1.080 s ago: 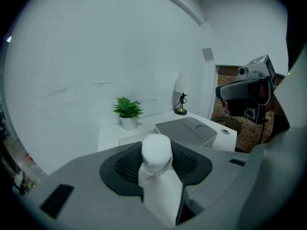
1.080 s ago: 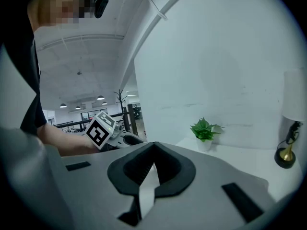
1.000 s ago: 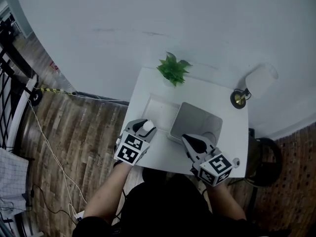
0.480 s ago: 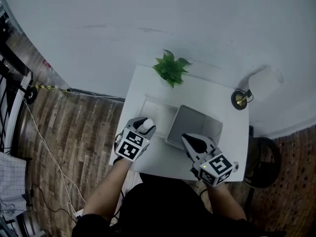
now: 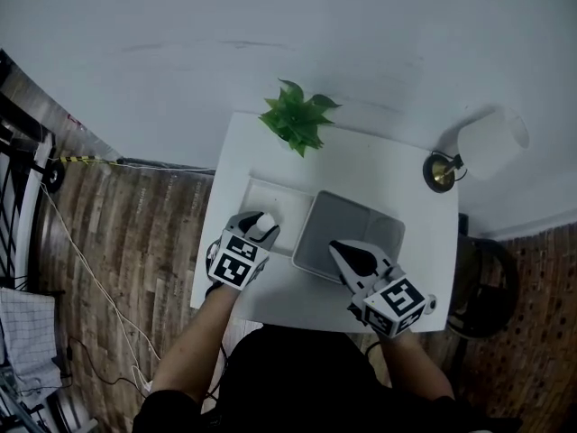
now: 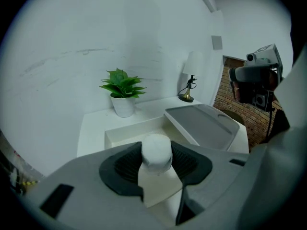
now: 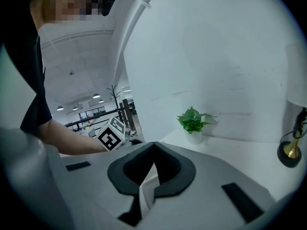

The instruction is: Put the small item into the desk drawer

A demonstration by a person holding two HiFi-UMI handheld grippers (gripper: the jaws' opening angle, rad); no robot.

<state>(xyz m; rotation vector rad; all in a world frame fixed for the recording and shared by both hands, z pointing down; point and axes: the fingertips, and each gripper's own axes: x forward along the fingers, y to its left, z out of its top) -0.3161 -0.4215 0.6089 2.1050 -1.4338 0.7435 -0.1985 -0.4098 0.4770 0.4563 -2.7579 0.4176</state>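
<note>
The small item (image 5: 266,223) is a white, round-topped cylinder, and my left gripper (image 5: 261,225) is shut on it. In the left gripper view the small item (image 6: 157,151) stands upright between the dark pads (image 6: 192,163). It hangs at the near edge of the open white drawer recess (image 5: 268,198), whose inside wall (image 6: 136,131) shows just beyond the jaws. A grey panel (image 5: 347,228) lies tilted to the right of the recess. My right gripper (image 5: 350,257) rests over the panel's near edge, shut and holding nothing; its tips (image 7: 153,150) meet.
A green plant in a white pot (image 5: 295,120) stands at the desk's back edge, a brass-footed lamp (image 5: 440,171) at the back right. Wooden floor (image 5: 135,233) lies left of the white desk (image 5: 379,174). A dark chair (image 5: 487,282) is at the right.
My left gripper has carried the item slightly forward, closer to the drawer recess. The right gripper has stayed at the grey panel. The head view has shifted.
</note>
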